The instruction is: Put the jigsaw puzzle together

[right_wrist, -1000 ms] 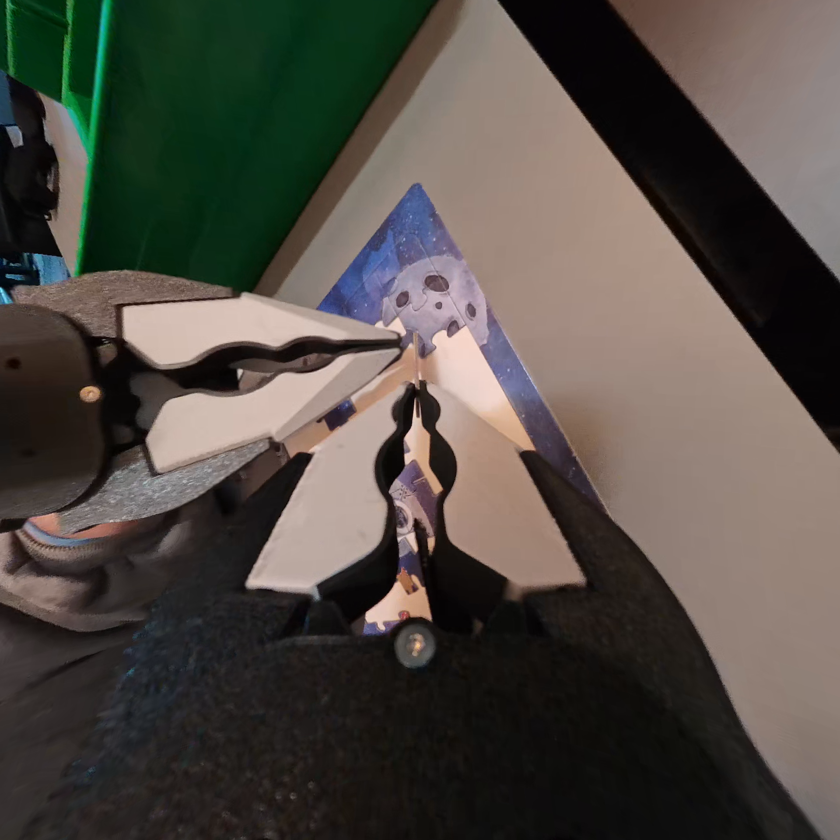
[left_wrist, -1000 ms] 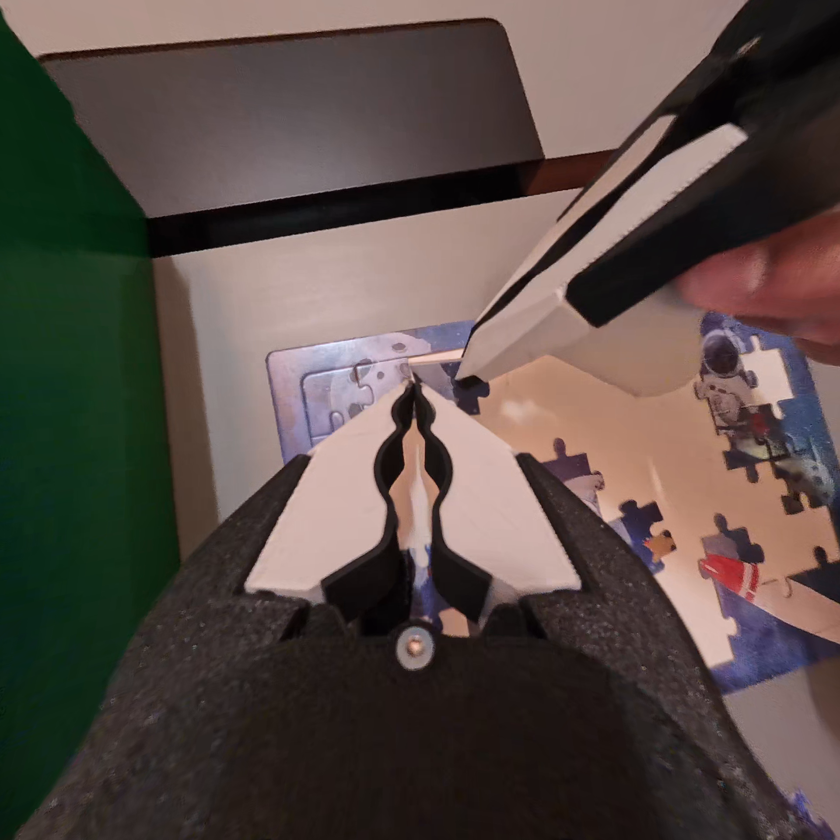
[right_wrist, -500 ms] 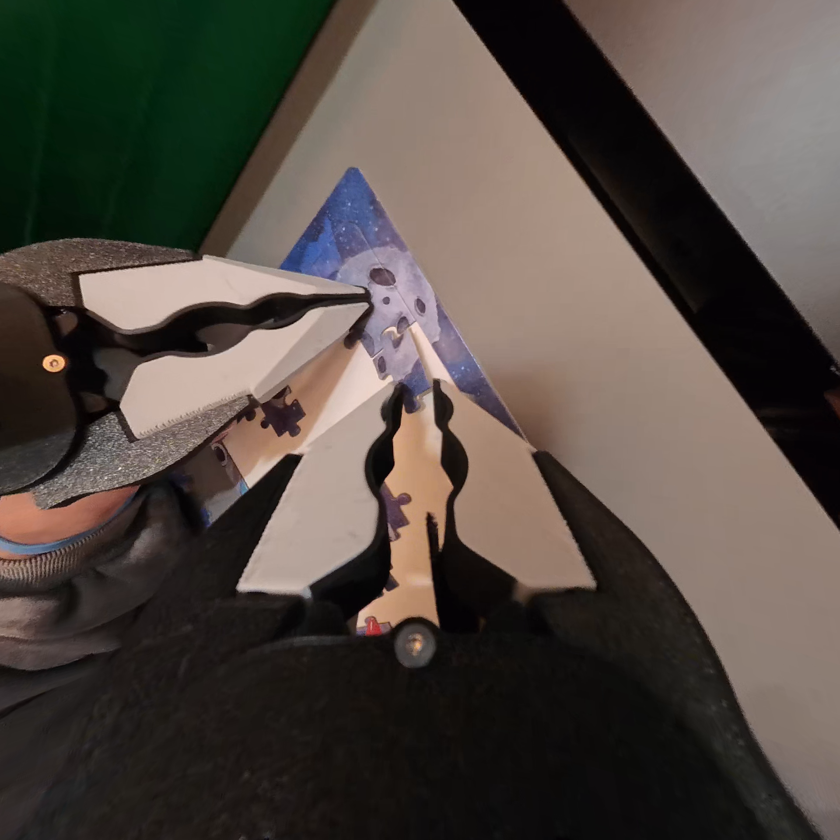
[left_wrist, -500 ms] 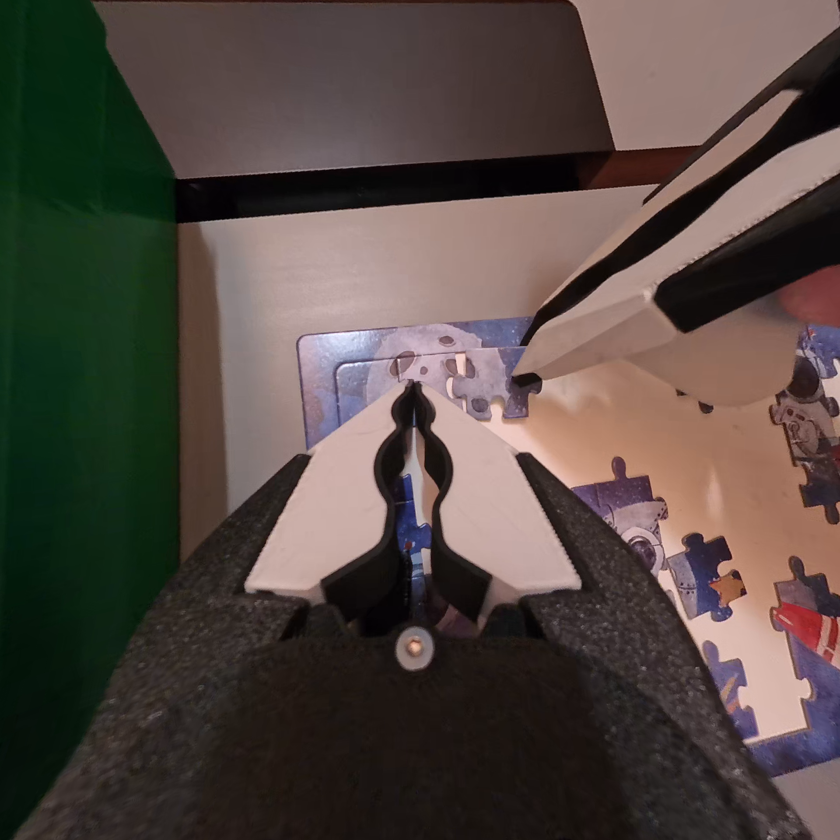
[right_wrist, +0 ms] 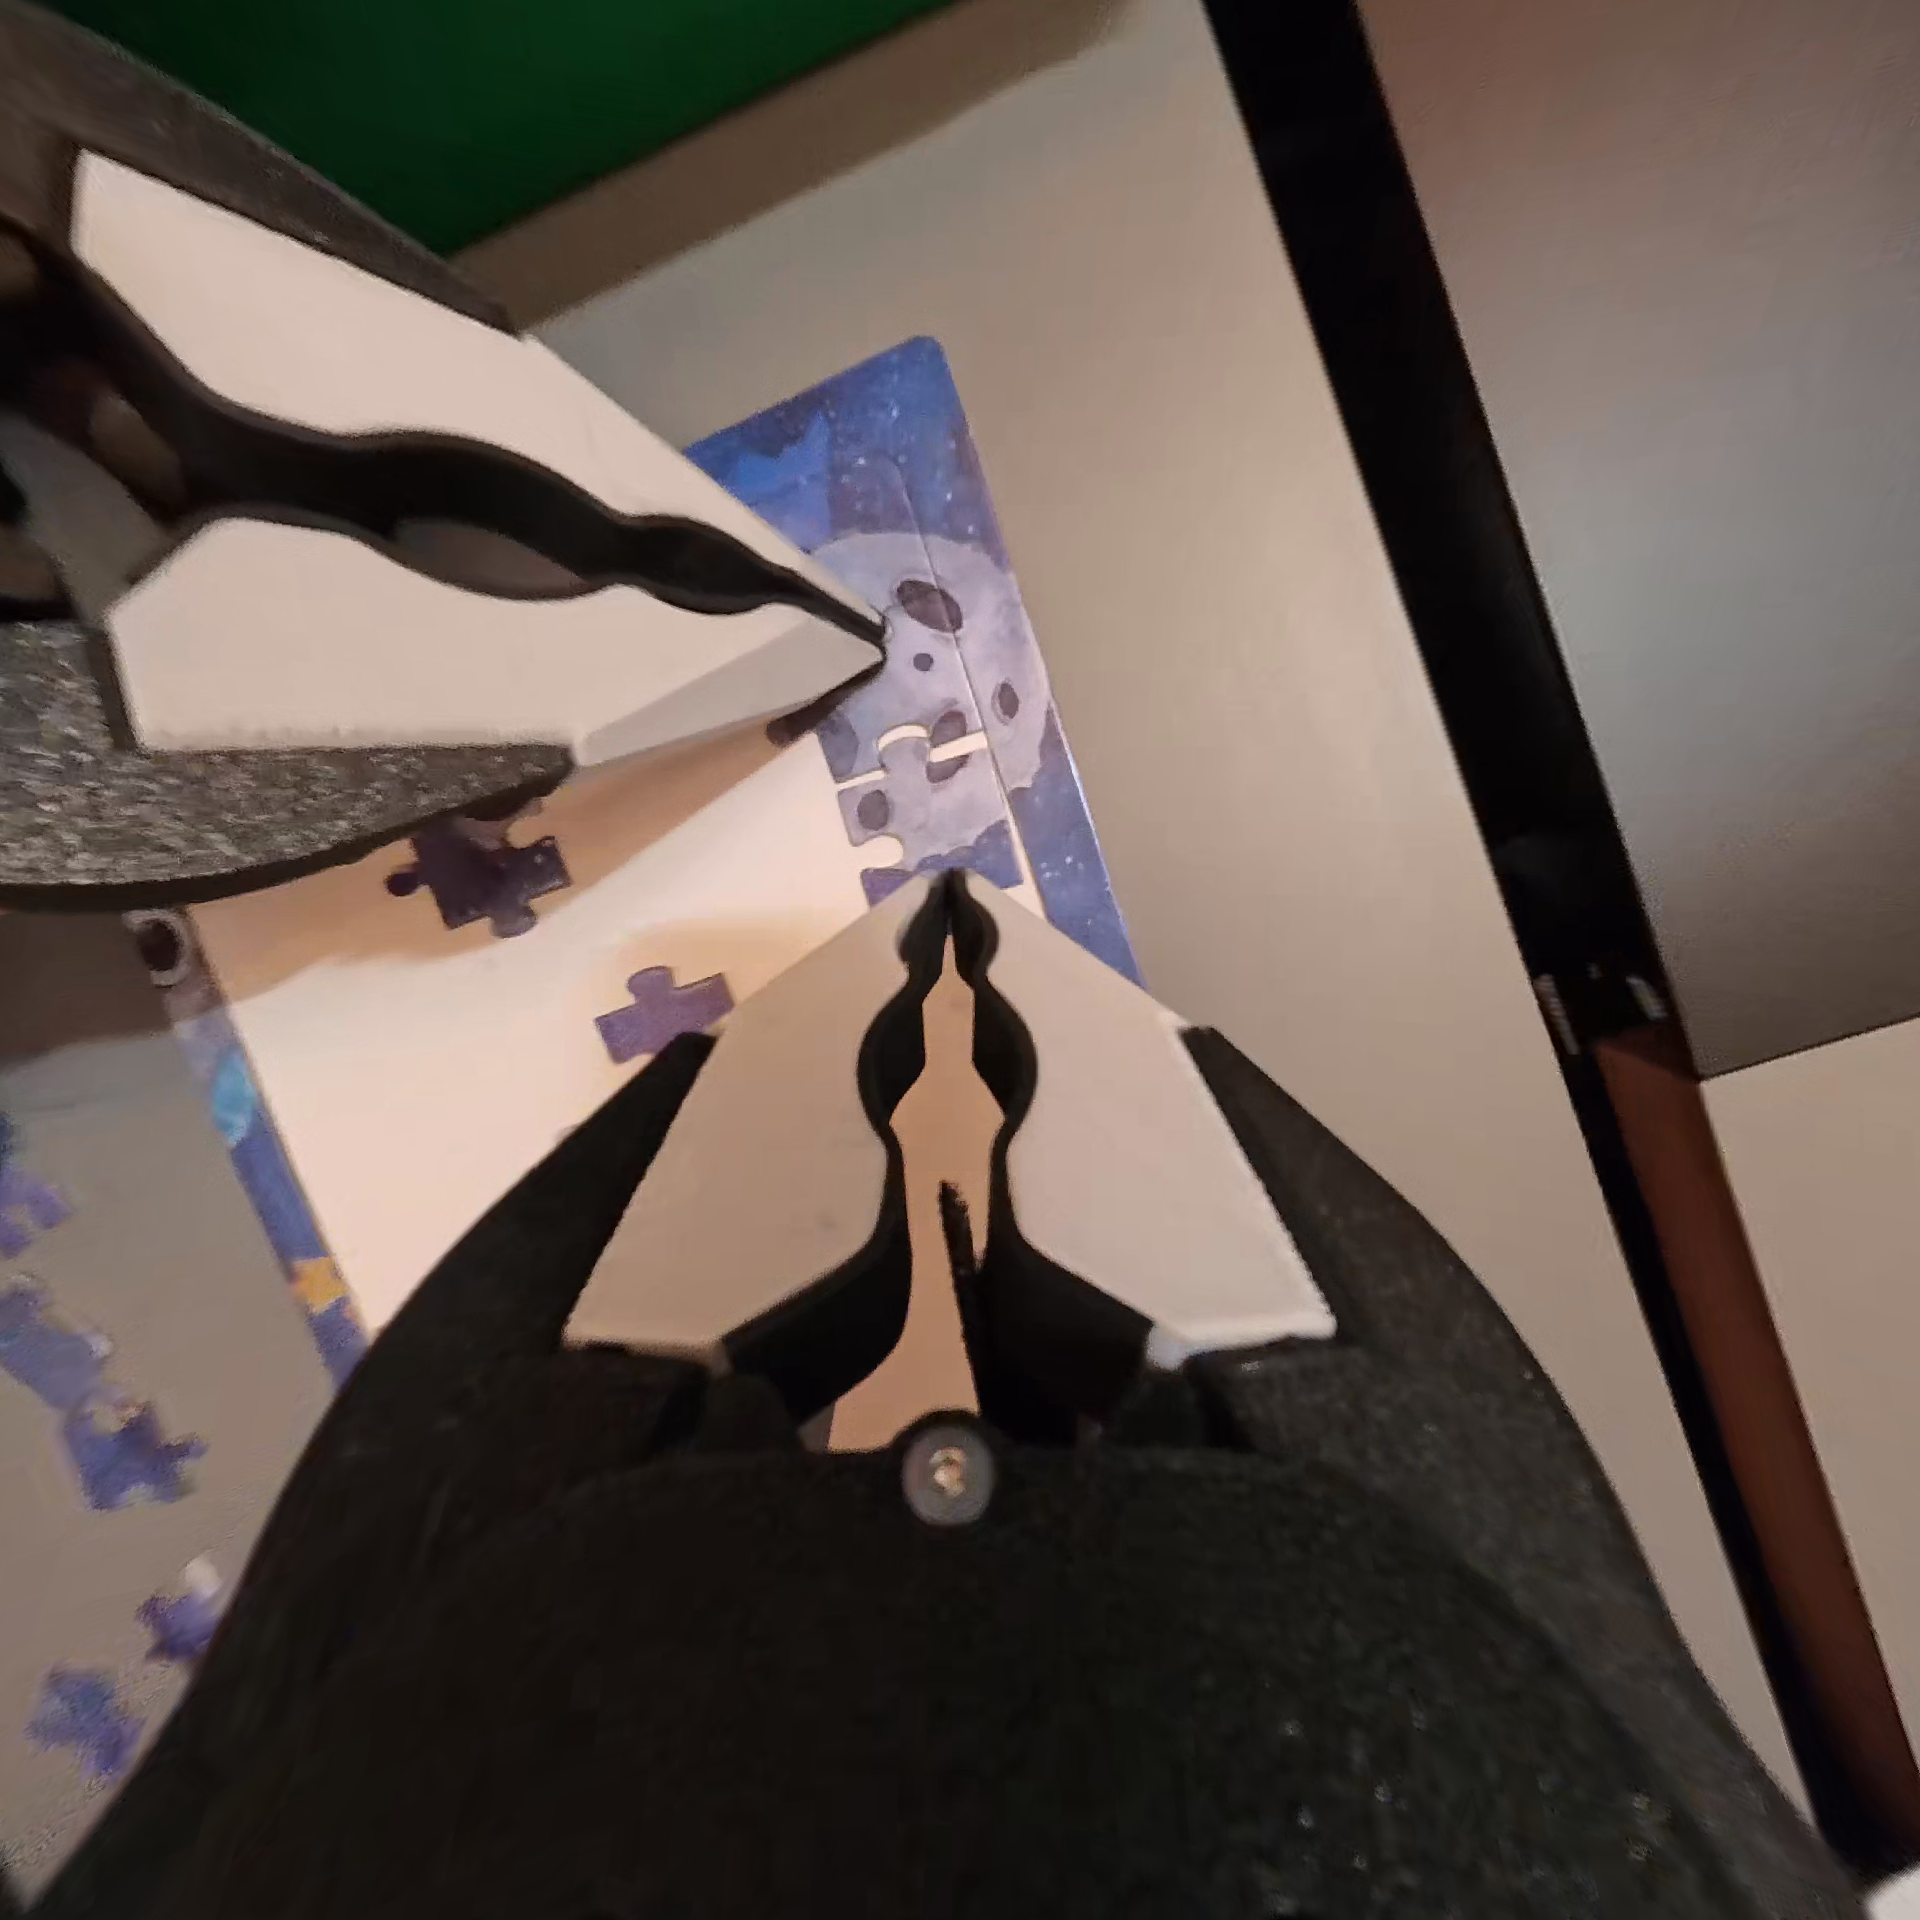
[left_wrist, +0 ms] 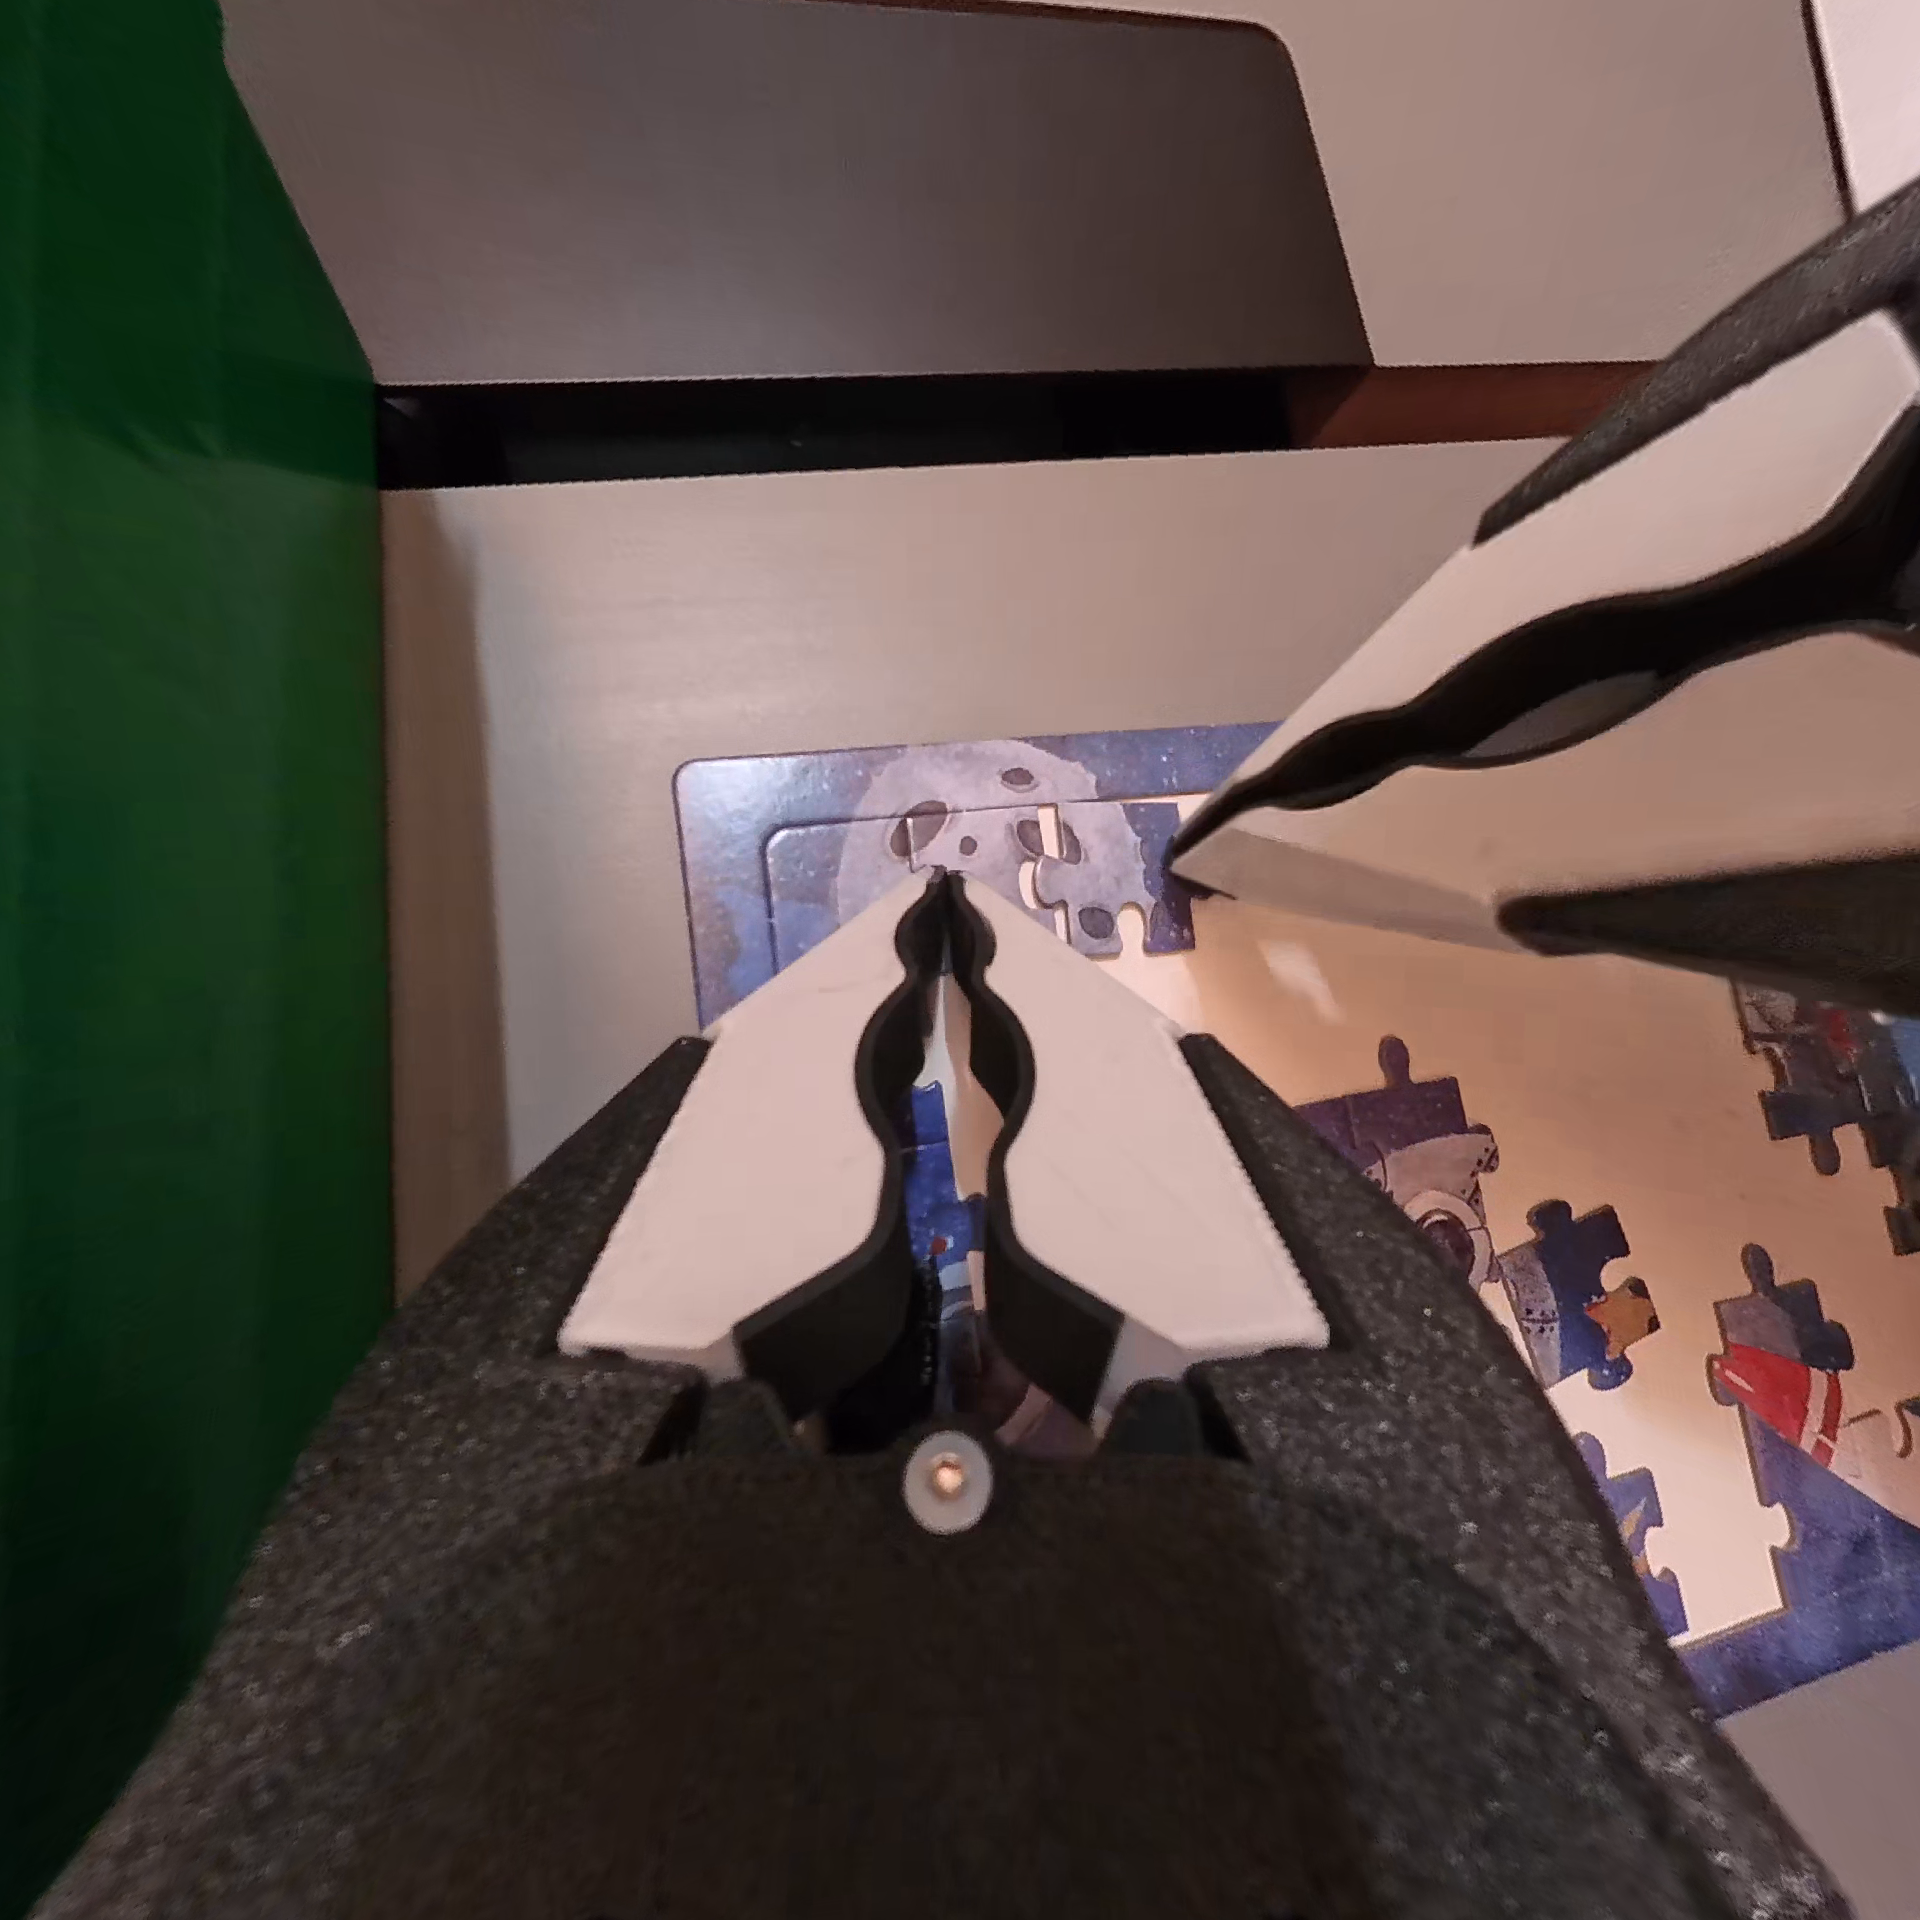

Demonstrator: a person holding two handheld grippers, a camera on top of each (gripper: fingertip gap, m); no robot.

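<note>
The puzzle tray [left_wrist: 727, 831], blue-framed with a cream floor, lies on the pale table [left_wrist: 727, 623]. Two moon pieces lie flat in its far left corner: the corner piece [left_wrist: 966, 836] and a second piece [left_wrist: 1101, 883] beside it, with a thin cream gap between them. My left gripper [left_wrist: 940, 878] is shut and empty, tips on the corner piece. My right gripper [left_wrist: 1179, 857] is shut and empty, tips at the second piece's right edge. In the right wrist view the right gripper [right_wrist: 951, 883] touches the second piece [right_wrist: 914, 810] and the left gripper [right_wrist: 873, 634] touches the corner piece [right_wrist: 935, 613].
Loose pieces lie on the tray floor: an astronaut piece [left_wrist: 1423, 1174], a red rocket piece [left_wrist: 1787, 1392], and small blue ones [right_wrist: 488, 873]. More pieces lie on the table outside the tray [right_wrist: 125, 1455]. A green wall [left_wrist: 156, 727] stands at the left. A dark gap [left_wrist: 831, 426] runs behind the table. Tip to tip, the grippers are about 5 cm apart.
The moon piece held on edge between the two grippers' tips now lies flat in the tray beside the corner piece. My right gripper opened a little, let it go, then shut.
</note>
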